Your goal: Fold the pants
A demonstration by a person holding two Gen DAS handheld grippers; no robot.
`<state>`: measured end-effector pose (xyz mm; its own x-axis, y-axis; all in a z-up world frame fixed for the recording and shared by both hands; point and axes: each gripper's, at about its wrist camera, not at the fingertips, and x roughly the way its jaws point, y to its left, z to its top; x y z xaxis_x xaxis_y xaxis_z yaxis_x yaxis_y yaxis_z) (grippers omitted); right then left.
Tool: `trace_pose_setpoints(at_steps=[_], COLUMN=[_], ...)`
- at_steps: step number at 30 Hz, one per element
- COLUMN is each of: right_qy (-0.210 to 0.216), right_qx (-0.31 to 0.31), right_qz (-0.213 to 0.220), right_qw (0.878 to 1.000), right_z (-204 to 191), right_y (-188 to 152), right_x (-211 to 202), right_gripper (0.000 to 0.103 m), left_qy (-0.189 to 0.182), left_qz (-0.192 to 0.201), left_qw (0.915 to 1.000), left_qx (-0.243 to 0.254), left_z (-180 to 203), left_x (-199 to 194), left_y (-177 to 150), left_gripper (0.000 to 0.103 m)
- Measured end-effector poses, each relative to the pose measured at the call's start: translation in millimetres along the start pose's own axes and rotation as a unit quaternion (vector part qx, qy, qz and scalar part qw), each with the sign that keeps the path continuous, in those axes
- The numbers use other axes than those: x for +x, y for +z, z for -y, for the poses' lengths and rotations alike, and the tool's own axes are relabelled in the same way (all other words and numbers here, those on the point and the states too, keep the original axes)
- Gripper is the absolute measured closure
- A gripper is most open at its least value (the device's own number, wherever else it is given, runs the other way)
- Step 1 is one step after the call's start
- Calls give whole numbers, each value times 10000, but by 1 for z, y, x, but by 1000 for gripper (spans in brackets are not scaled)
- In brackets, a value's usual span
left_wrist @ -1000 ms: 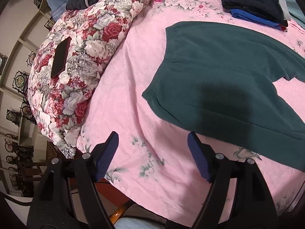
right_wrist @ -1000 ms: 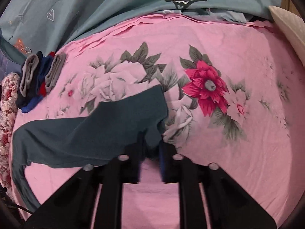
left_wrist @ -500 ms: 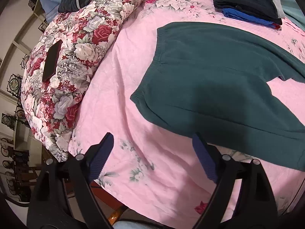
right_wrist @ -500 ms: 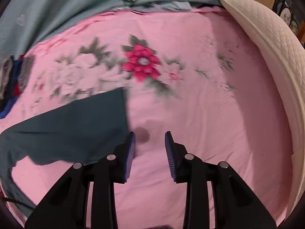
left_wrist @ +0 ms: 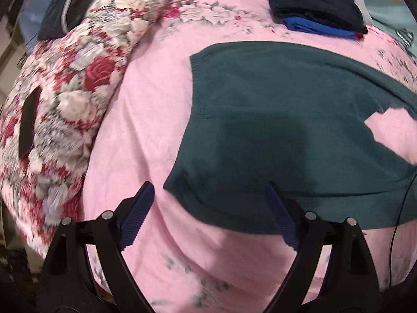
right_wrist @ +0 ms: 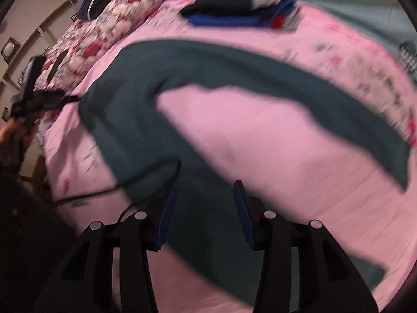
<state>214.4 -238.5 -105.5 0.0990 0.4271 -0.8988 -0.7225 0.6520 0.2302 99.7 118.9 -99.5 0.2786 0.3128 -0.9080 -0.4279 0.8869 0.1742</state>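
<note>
pants flat on the bed, both grippers empty

my left gripper is spread wide above the near corner of the waistband, holding nothing. the green pants lie flat on the pink sheet, legs running off to my right and parted in a v. my right gripper is open at a middling width over the near leg, pads clear of the cloth as far as the blur lets me see. a flowered quilt lies to the left, and a stack of folded clothes sits beyond the pants.
</note>
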Motion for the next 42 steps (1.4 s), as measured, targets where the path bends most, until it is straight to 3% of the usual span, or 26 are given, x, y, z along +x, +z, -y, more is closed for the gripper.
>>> trace_pose_setpoints(at_steps=[2,5,7,10,13,17,19,21,26,30,31,32,34,35,39,42], right_qy=[-96,-390,-535,-1051,-1362,-1516,-1403,-1245,-936,-370,-397,-471,-425,-433,-523,-939], right_qx=[133,410,427,124,-249,-1239,-1380,-1095,-1057,-1346,-1400,-1387,-1067,-887,-341,-225], right_qz=[-488,-512,-774,-1069,-683,-1126,-1149,-1159,-1128,-1495,-1503,-1448,-1429,-1393,-515,-62], right_qw=[9987,9971,9946,9886,9880,9742,9737,9793,9835,9789,9779,9786,9831,9853,9967,9953], right_z=[-16,-30,-39,-54,-74,-96,-95,-89,-96,-116,-120,-118,-110,-101,-74,-59], right_y=[-20,-39,-47,-50,-39,-35,-39,-34,-37,-62,-69,-71,-68,-56,-30,12], right_x=[23,24,23,21,10,35,41,38,18,9,8,9,8,5,-26,-28], right_gripper=[56,56,58,64,62,62,67,102,102,102,102,102,90,76,50,50], left_qy=[-95,-393,-483,-646,-697,-764,-734,-661,-499,-409,-411,-412,-377,-358,-428,-549], left_qz=[-80,-143,-100,-113,-89,-65,-41,-9,-61,-59,-66,-69,-78,-61,132,393], left_qw=[9999,9991,9988,9978,9975,9970,9973,9978,9987,9991,9991,9991,9993,9993,9989,9961], left_qx=[60,-27,15,44,114,101,62,41,-69,-76,-78,-73,-18,10,170,564], left_z=[-5,-19,-26,-36,-41,-43,-44,-45,-49,-49,-49,-48,-46,-47,-51,-49], left_x=[15,31,37,48,55,56,53,49,43,39,39,39,40,39,39,42], left_y=[3,9,14,22,27,30,28,24,16,13,13,13,16,18,39,70], left_gripper=[15,16,16,16,16,15,15,15,15,15,15,15,15,15,14,14])
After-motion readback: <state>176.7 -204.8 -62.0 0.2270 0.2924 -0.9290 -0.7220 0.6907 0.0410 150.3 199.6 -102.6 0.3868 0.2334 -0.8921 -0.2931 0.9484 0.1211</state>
